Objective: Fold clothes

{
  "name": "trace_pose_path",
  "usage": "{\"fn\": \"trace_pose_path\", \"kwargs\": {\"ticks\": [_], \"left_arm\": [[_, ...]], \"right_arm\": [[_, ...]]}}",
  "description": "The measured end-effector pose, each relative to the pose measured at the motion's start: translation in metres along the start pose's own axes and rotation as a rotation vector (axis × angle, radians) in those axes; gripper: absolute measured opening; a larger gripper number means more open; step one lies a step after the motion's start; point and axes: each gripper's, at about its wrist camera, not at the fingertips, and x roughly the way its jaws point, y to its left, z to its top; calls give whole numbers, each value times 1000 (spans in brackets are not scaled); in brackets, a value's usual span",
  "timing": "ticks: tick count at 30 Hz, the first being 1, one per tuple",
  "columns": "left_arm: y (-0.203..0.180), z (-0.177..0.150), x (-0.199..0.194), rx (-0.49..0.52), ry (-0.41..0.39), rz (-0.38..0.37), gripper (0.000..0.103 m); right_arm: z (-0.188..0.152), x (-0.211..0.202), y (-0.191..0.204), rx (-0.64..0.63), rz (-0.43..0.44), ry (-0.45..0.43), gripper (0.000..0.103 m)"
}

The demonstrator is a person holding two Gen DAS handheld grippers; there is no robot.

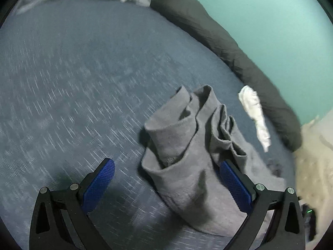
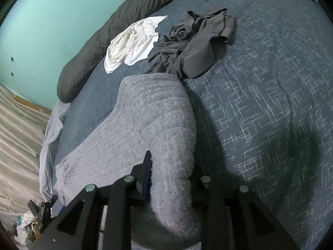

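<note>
I held the left hand-held gripper (image 1: 166, 179) released, its blue pads (image 1: 100, 184) spread wide above the bed (image 1: 72, 83), with a grey garment (image 1: 187, 156) bunched on the blue cover between them and against the right-side pad. I kept the right hand-held gripper (image 2: 166, 177) clenched on a fold of a light grey knit garment (image 2: 145, 125), which draped from the jaws across the bed toward its edge. Beyond it, a dark grey garment (image 2: 197, 45) lay crumpled just beside a white one (image 2: 133, 43), both near the dark bolster (image 2: 93, 48) along the wall (image 2: 41, 31).
</note>
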Motion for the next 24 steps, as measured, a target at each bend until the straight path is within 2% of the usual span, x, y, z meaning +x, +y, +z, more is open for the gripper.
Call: {"fn": "trace_pose_path", "kwargs": {"ticks": [5,15,17,19,21,24], "left_arm": [[0,-7,11,-24,41,-59,103],[-14,-9,28,1,41,-73,102],[-16,-9,31,-2,38,-80,97],[-20,-7,36,-4,37,-86,82],[-24,-6,39,1,34,-90,75],[-26,-5,40,-9,29,-102,74]], "right_arm": [[-1,-1,0,13,1,-5,28],[-3,-2,-3,34,9,-5,29],[-3,-3,-4,39,7,-6,30],[-3,-3,-5,44,2,-9,33],[-4,-4,-5,45,-3,-13,36],[-6,-6,-7,45,-22,-24,43]]}}
